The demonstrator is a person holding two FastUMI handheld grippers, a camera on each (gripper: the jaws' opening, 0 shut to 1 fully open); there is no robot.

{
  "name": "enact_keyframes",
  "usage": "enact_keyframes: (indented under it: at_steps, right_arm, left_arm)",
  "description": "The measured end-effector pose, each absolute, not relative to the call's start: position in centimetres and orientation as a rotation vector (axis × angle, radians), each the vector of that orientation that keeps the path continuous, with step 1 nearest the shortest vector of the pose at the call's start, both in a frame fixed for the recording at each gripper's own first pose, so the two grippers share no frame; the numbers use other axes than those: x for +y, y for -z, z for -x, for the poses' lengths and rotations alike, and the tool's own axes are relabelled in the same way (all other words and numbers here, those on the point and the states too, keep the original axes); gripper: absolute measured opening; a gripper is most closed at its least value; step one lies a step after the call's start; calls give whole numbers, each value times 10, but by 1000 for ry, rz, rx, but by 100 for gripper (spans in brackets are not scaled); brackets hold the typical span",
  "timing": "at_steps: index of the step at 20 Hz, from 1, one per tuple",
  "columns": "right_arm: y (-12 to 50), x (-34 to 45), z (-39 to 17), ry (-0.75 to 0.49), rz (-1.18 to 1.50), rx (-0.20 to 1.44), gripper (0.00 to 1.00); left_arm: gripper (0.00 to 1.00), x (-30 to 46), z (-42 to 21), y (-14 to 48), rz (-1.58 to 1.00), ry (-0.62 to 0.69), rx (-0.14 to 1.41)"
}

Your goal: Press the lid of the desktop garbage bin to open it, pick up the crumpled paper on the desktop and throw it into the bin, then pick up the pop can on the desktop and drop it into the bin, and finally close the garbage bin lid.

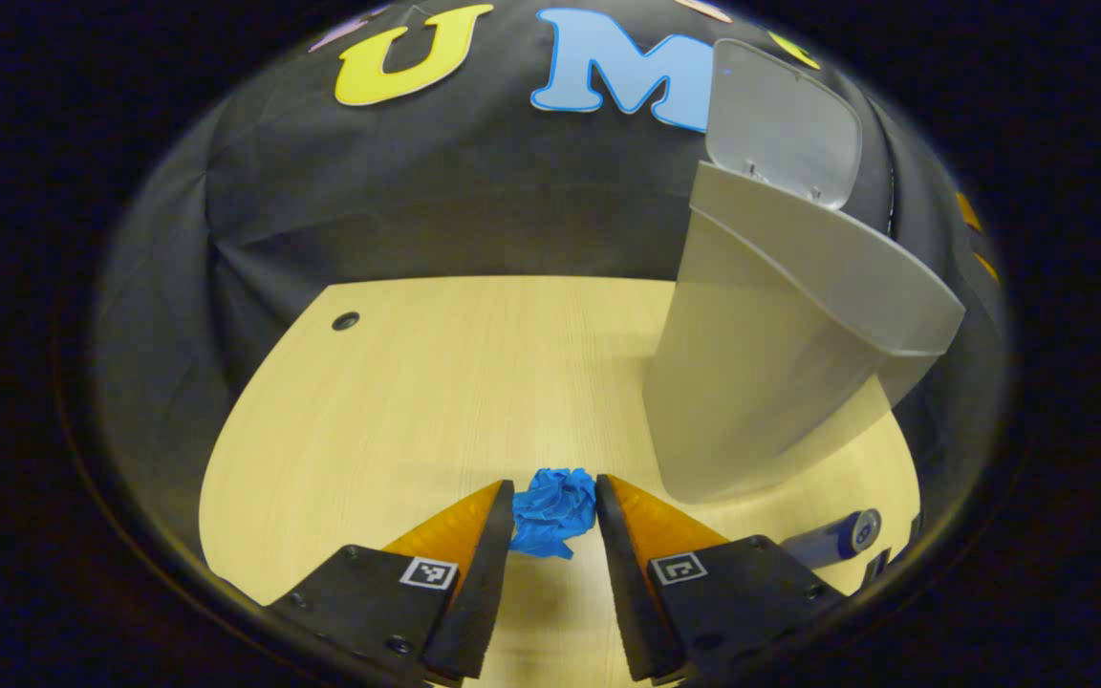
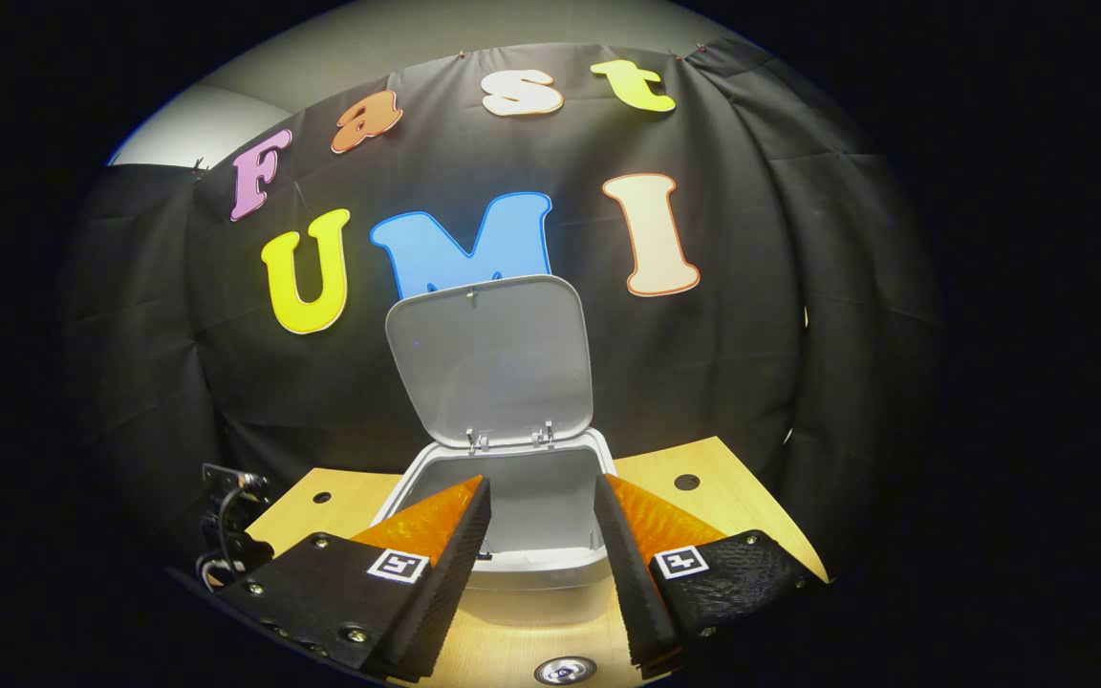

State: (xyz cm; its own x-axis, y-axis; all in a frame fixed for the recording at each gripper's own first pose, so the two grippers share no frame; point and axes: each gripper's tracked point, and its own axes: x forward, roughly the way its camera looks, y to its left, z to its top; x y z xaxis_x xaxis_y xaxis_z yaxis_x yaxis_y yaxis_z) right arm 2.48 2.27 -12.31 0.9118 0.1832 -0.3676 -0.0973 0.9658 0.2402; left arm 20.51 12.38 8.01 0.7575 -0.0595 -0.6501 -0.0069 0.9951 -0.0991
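The blue crumpled paper [image 1: 553, 509] lies on the wooden table [image 1: 436, 401], right between the tips of my left gripper [image 1: 555, 497]. That gripper is open, and its fingertips flank the paper closely on both sides. To the right stands the pale grey bin [image 1: 770, 382] with its lid [image 1: 780, 124] raised. A pop can [image 1: 837, 537] lies on its side at the lower right. In the right gripper view, my right gripper [image 2: 543, 497] hovers open and holds nothing in front of the bin's rim [image 2: 536, 559]. The lid [image 2: 493, 358] stands upright behind the opening. The can's top [image 2: 565, 671] shows at the bottom edge.
The black cloth wall closes off the back of the table. Small round holes [image 1: 345, 320] [image 2: 686, 482] sit near the table's far corners. A black device with cables [image 2: 226, 530] shows at the left of the right gripper view.
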Motion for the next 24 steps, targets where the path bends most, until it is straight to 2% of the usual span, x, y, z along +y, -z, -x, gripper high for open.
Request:
enact_keyframes:
  at_steps: [1, 2, 6, 7, 8, 9, 10, 13, 15, 16, 17, 18, 22, 24]
  right_arm:
    - [124, 23, -26, -145, -220, 399, 71]
    - [125, 22, -25, -144, -218, 401, 71]
    - [127, 21, -27, -141, -215, 404, 71]
    - [126, 21, -27, -140, -214, 405, 71]
    - [127, 22, -28, -139, -214, 405, 71]
    - [127, 22, -29, -138, -213, 406, 71]
    - [128, 21, -28, -137, -211, 407, 71]
    - [128, 20, -28, -132, -208, 407, 71]
    - [129, 19, -28, -128, -205, 408, 71]
    - [130, 18, -27, -125, -204, 409, 71]
    - [131, 17, -27, -122, -204, 411, 71]
    - [132, 16, -26, -119, -206, 412, 71]
    - [133, 10, -25, -102, -209, 414, 71]
    - [135, 7, -23, -91, -211, 415, 71]
  left_arm:
    - [62, 115, -192, -25, 100, 31, 690]
    - [61, 110, -209, -72, 101, 34, 666]
    - [59, 106, -236, -124, 107, 56, 570]
    - [62, 104, -236, -135, 107, 63, 545]
    - [59, 101, -241, -148, 108, 71, 521]
    - [62, 96, -246, -158, 107, 79, 498]
    - [59, 94, -250, -171, 106, 87, 478]
    - [62, 84, -257, -198, 112, 108, 420]
    - [55, 77, -262, -217, 119, 121, 382]
    - [56, 75, -263, -225, 119, 129, 362]
    - [61, 71, -265, -234, 111, 137, 343]
    - [58, 66, -266, -242, 102, 149, 325]
    - [61, 41, -268, -268, 46, 209, 254]
    - [58, 25, -267, -276, 18, 248, 232]
